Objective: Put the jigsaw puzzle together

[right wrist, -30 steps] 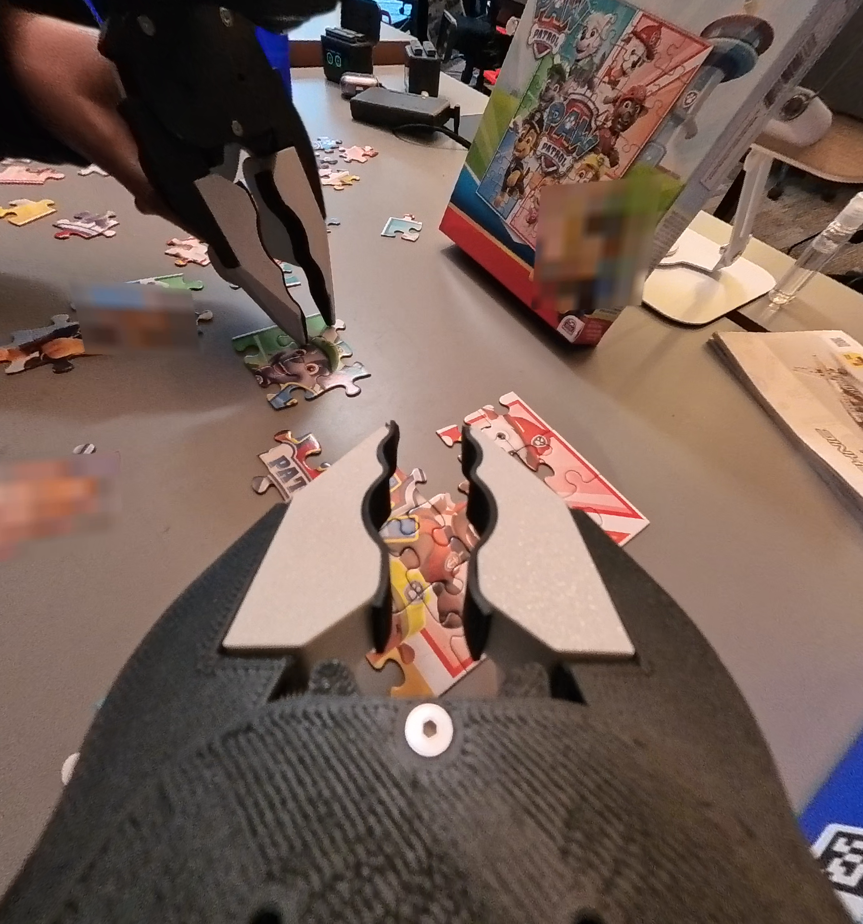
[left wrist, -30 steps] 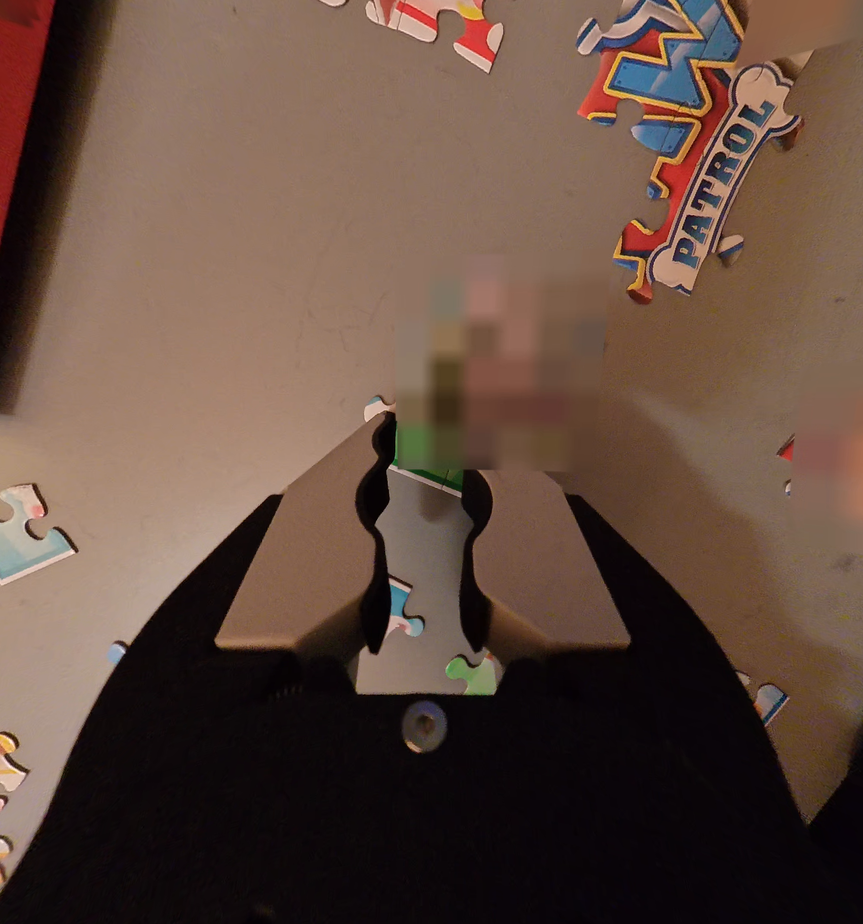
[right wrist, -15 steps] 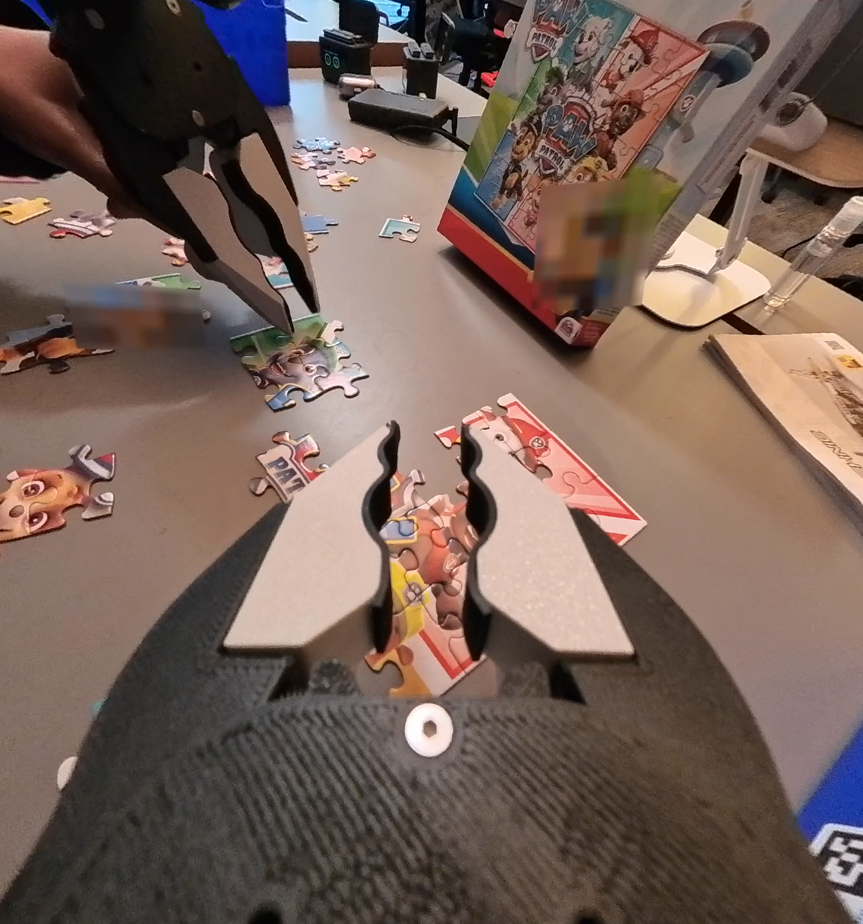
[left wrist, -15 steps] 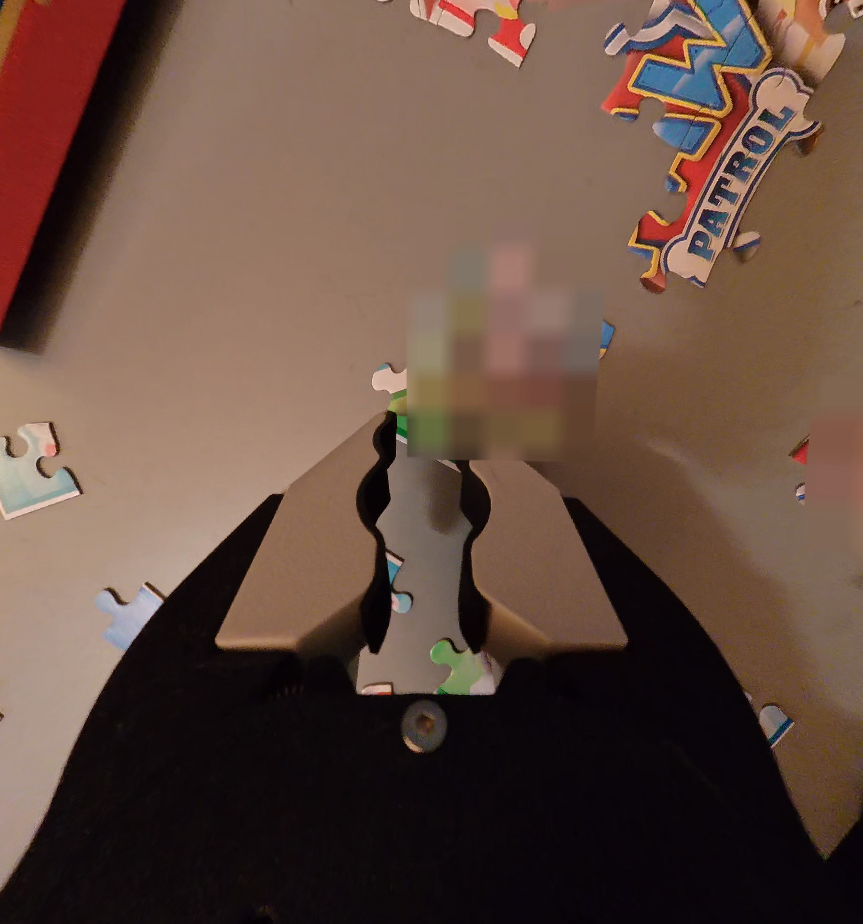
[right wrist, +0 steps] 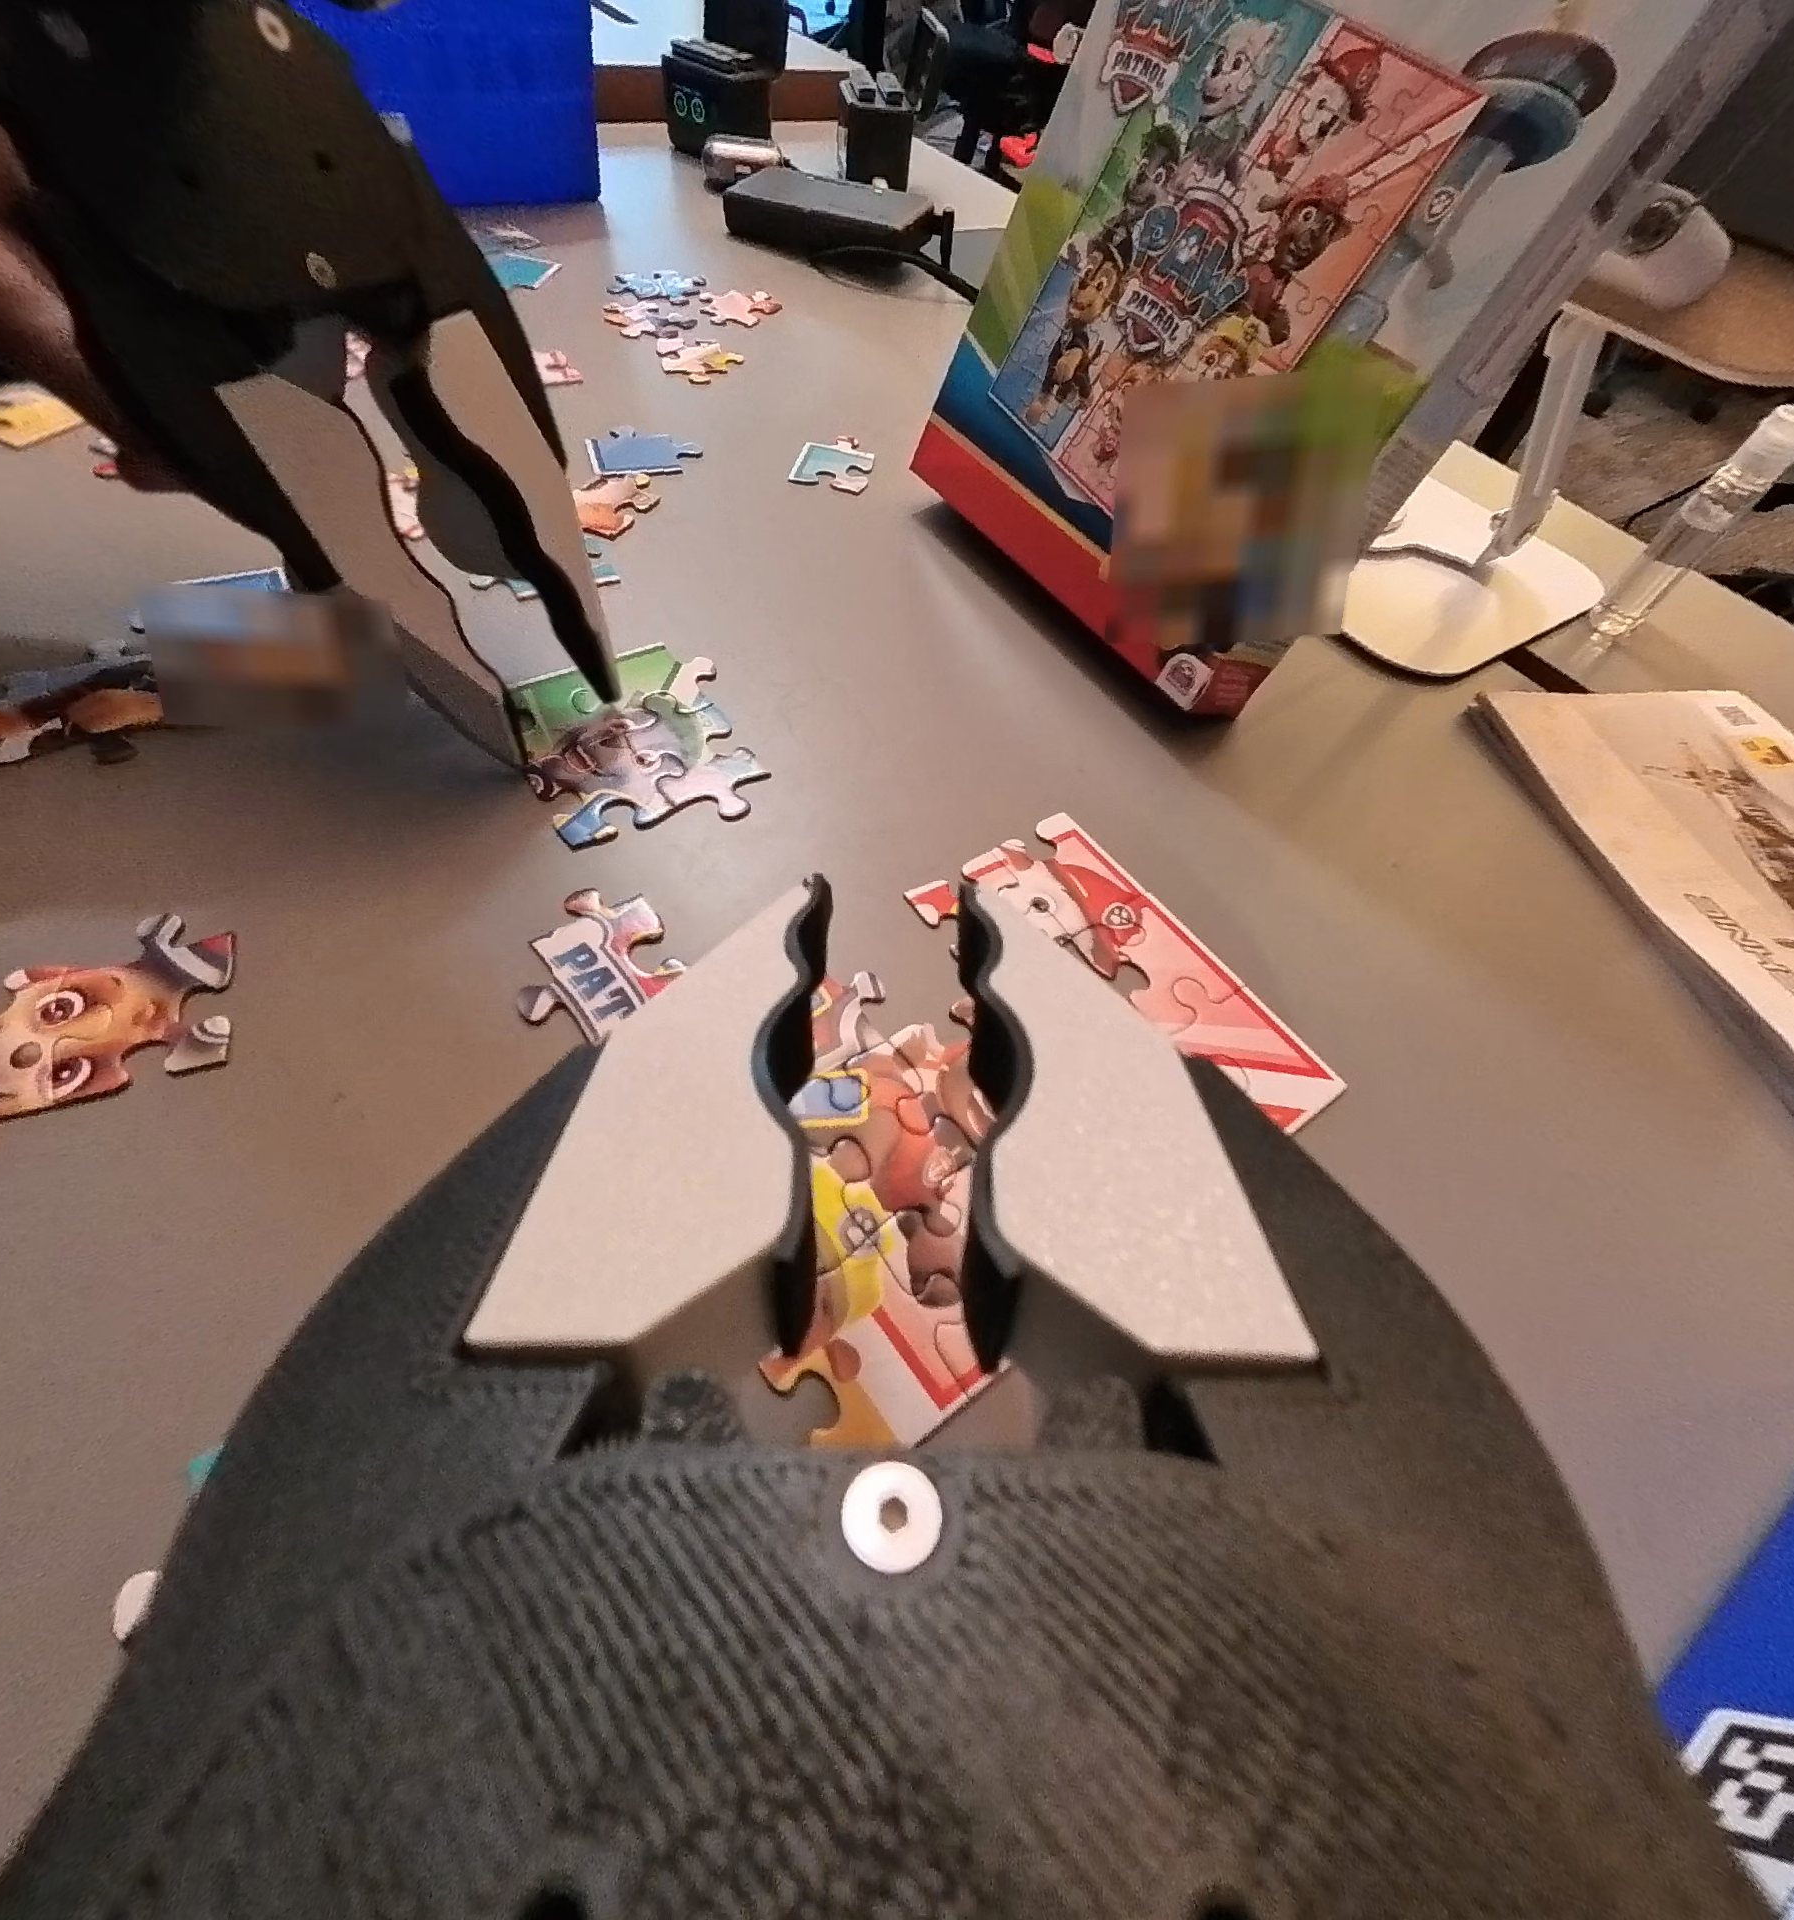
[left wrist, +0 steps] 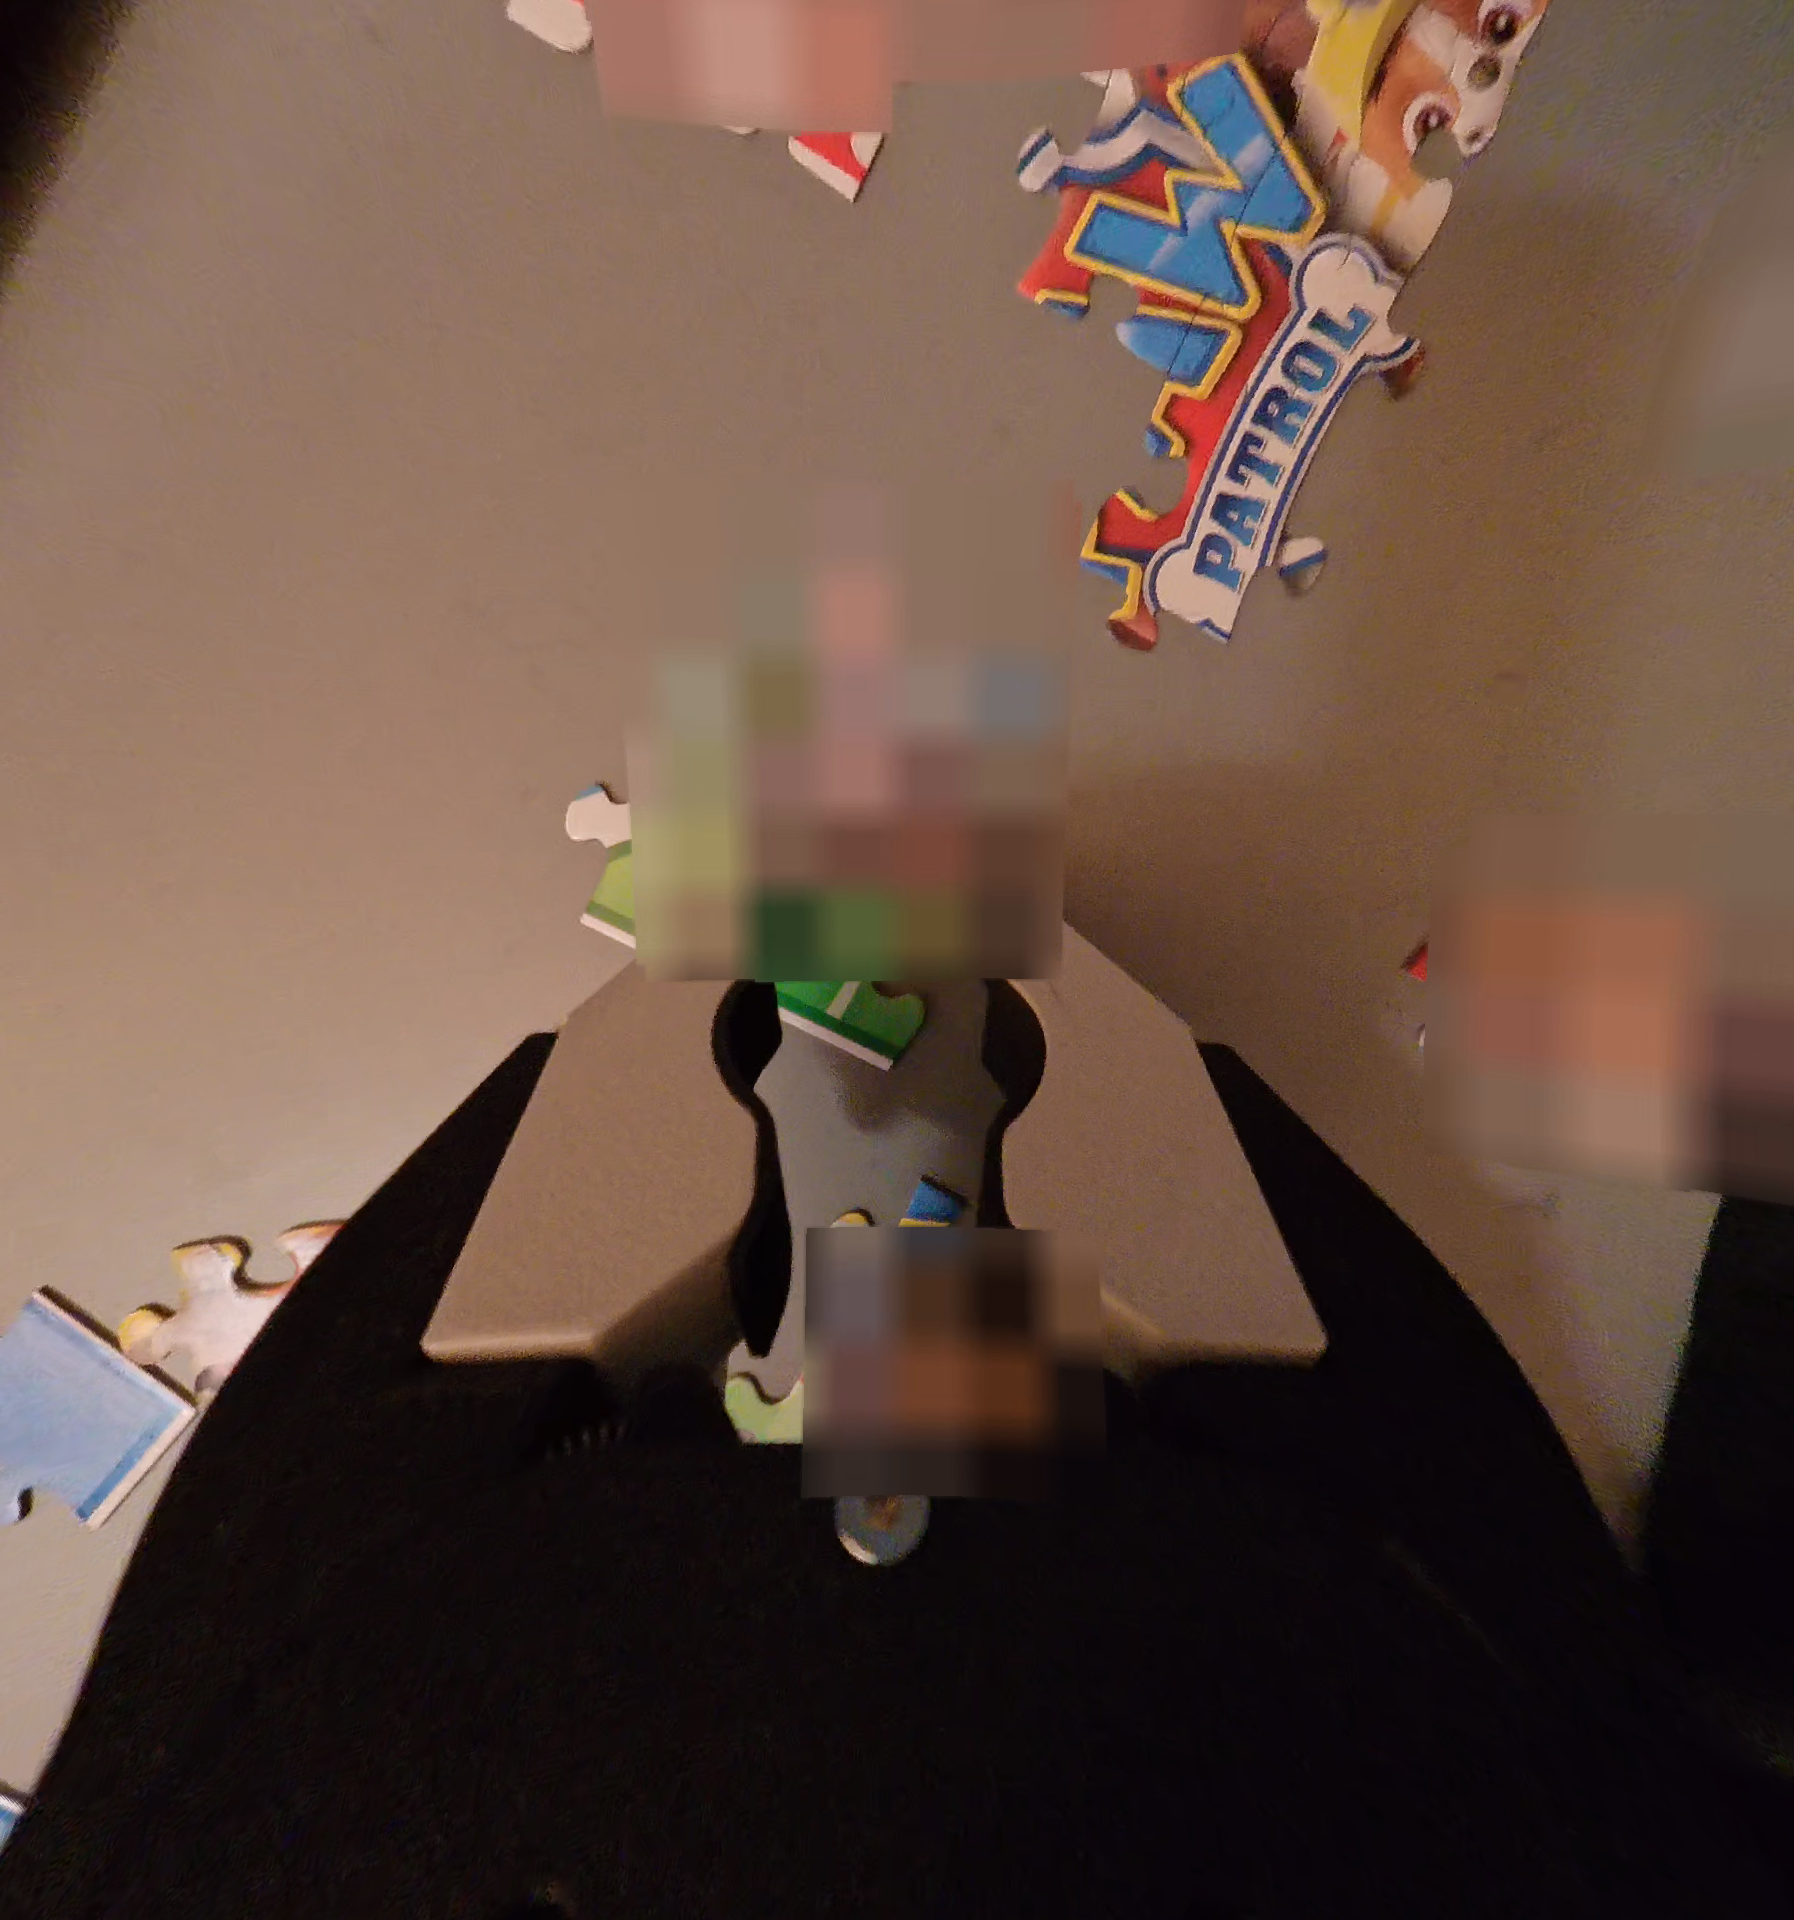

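The grey table [right wrist: 976,665] carries everything. My right gripper [right wrist: 893,914] hovers parted and bare over a joined red-and-white puzzle section [right wrist: 1163,966] near me. Left of that section, my left gripper [right wrist: 560,717] stands parted, its tips down on a small joined cluster [right wrist: 654,758], green and blue-edged.

The left wrist view is dim and warm-tinted, soft with motion blur, its black gripper body [left wrist: 872,1662] nearly featureless. The right wrist view is brighter, evenly lit (cool daylight tone), sharp at centre; straight edges bow toward the corners, and the table [right wrist: 976,665] shows soft shadows at left.
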Motion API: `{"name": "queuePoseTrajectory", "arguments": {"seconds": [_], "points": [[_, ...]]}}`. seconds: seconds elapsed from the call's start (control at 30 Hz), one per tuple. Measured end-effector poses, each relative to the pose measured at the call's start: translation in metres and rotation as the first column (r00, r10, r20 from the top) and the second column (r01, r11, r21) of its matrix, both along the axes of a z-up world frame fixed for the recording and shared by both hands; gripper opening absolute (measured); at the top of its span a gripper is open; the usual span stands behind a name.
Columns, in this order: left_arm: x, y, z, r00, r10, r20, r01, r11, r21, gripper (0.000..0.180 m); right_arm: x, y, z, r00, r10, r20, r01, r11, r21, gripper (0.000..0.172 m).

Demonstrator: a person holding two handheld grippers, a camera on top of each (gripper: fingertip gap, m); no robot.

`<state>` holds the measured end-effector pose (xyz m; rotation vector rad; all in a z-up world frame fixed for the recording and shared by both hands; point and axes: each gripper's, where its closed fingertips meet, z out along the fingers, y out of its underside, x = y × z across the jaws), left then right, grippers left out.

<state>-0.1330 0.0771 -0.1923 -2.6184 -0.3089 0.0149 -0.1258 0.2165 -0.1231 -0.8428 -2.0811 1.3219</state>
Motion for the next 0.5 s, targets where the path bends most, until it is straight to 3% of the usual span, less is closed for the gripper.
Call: {"name": "queuePoseTrajectory", "arguments": {"seconds": [0.3,0.5], "points": [[0.002,-0.001,0.002,0.999,0.024,0.023,-0.023,1.000,-0.003,0.037,0.000,0.000,0.000,1.000,0.001,-0.003,-0.001,1.000,0.002,0.023],[-0.020,-0.007,0.039,0.992,0.108,-0.071,-0.100,0.990,0.098,0.039,0.000,-0.001,0.003,1.000,0.001,-0.014,-0.001,1.000,-0.011,0.022]]}}
